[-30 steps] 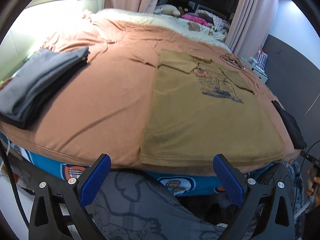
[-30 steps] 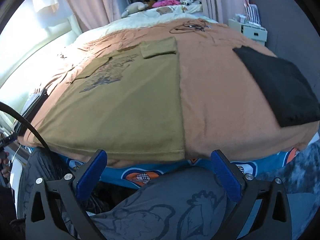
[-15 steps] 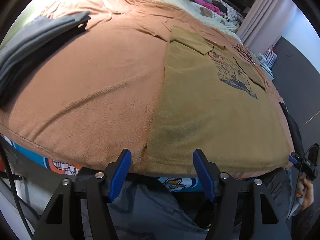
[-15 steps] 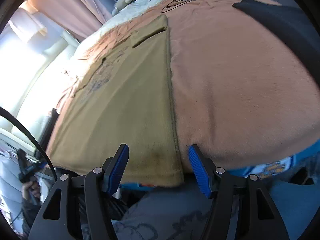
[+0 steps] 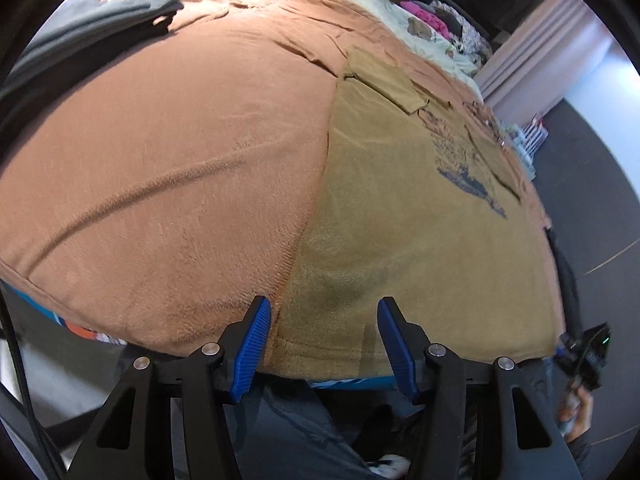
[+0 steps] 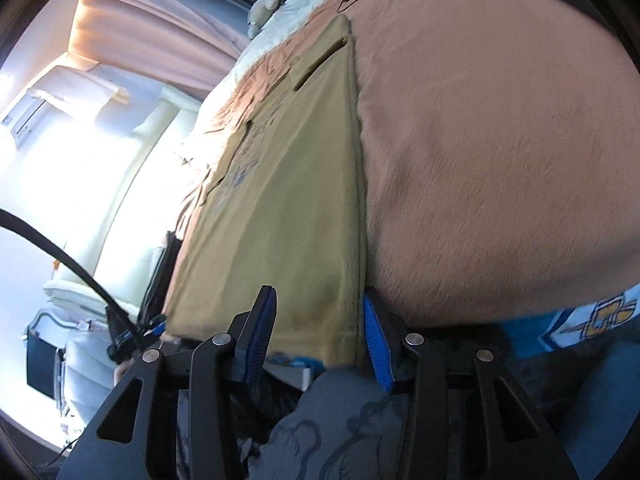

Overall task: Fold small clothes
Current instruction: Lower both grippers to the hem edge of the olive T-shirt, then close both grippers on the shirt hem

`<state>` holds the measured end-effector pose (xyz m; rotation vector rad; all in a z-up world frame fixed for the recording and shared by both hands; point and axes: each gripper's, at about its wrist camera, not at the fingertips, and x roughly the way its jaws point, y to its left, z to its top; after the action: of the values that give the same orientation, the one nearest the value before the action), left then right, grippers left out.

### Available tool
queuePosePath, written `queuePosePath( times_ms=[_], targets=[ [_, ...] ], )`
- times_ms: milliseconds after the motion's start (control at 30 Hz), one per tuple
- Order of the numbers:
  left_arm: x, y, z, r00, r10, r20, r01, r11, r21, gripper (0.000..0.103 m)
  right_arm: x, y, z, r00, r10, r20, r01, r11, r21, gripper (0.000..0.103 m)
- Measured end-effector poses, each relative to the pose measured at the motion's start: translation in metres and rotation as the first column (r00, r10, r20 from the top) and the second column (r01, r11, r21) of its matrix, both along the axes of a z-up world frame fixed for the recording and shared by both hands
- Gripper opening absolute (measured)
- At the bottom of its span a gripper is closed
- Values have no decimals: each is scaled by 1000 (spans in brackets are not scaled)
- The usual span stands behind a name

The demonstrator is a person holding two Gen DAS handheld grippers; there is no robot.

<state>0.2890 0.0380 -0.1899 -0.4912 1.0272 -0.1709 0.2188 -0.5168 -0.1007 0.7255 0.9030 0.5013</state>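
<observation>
An olive T-shirt (image 5: 400, 208) with a dark print lies flat on the orange-brown blanket (image 5: 180, 168), sleeves folded in. My left gripper (image 5: 326, 340) is at the shirt's near left hem corner. Its jaws are closing, with the hem between the blue pads (image 5: 256, 340) but not pinched. In the right wrist view the same T-shirt (image 6: 288, 208) runs away from my right gripper (image 6: 318, 336), which straddles the near right hem corner. Those jaws are closing too, and the cloth still lies flat between the pads (image 6: 374, 340).
Folded grey clothes (image 5: 100, 20) are stacked at the blanket's far left, and a black garment (image 5: 564, 264) lies at its right edge. Plush toys and pink clothes (image 5: 424, 16) sit at the far end. A person's patterned grey trousers (image 6: 340, 420) are just below both grippers.
Both grippers have come down and forward to the shirt's near hem corners. Their jaws have narrowed from wide open to about half, now framing the hem.
</observation>
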Motion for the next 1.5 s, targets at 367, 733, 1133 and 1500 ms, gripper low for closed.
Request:
queuePosePath(
  times_ms=[367,733,1133,1500],
  targets=[
    [-11,23,-8,998,49,-25,-53,981,-189,52,12,-13,-20,997,-72,14,71,995,74,28],
    [-10,26,-7,994,106,-28,-107,991,-75,4,12,-2,-6,983,-186,13,186,982,-34,1],
    [-29,30,55,986,109,124,-105,994,-40,3,-32,17,47,971,-167,170,175,984,-35,0],
    [-83,56,101,966,140,215,-126,989,-77,3,-94,9,55,957,-121,265,137,990,-41,0]
  ],
)
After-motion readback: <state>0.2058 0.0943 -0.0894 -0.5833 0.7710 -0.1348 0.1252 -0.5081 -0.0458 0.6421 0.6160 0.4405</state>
